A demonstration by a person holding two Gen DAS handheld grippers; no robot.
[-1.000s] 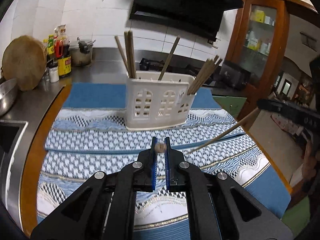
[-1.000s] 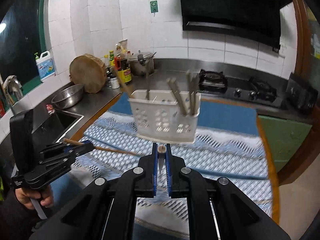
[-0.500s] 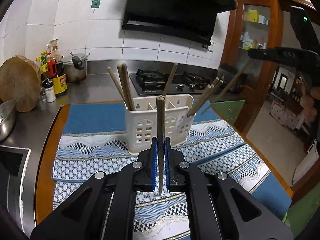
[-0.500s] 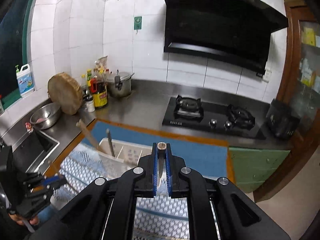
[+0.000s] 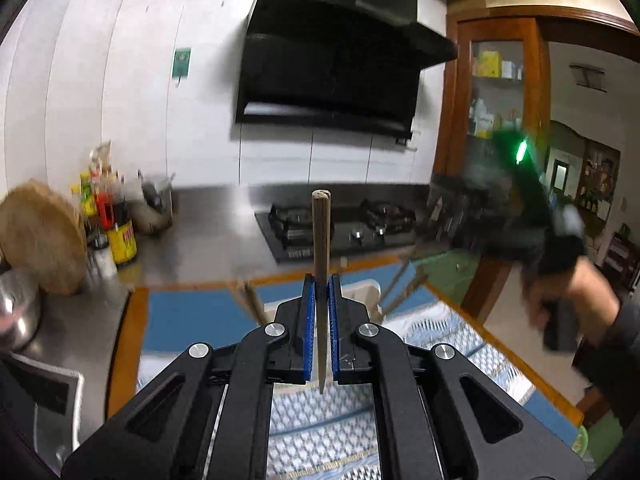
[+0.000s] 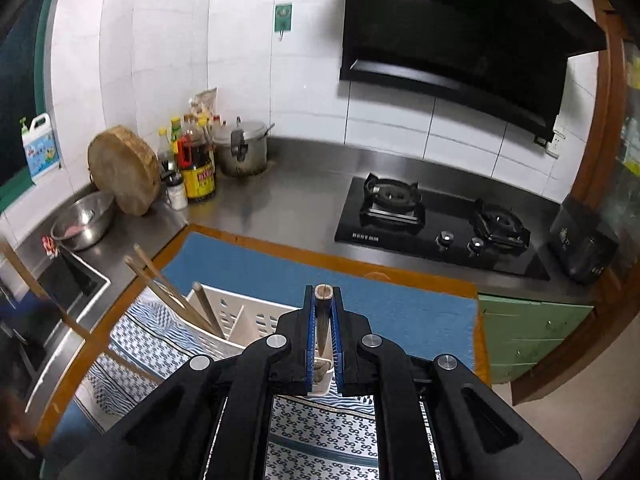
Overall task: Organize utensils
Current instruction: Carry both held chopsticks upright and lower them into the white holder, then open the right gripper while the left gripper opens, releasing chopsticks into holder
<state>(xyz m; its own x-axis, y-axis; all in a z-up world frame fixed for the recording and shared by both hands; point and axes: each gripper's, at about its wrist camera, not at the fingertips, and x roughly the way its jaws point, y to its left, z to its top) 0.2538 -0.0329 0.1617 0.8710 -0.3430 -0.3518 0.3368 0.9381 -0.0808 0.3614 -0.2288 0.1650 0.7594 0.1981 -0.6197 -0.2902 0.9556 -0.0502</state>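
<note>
Directly below the right gripper (image 6: 322, 330), the white utensil holder (image 6: 240, 316) stands on the worktop; both jaws grip upright chopsticks. Your right chopstick (image 6: 322, 316) is nearer vs. left gripper (image 5: 321, 330).

Smeared by motion beside the gas stove (image 5: 340, 228): right gripper (image 5: 516, 208) and holding hand (image 5: 568, 300). Mostly hidden behind the left gripper (image 5: 320, 300): white utensil holder (image 5: 370, 294). Bottle labels left of the stove unreadable.
</note>
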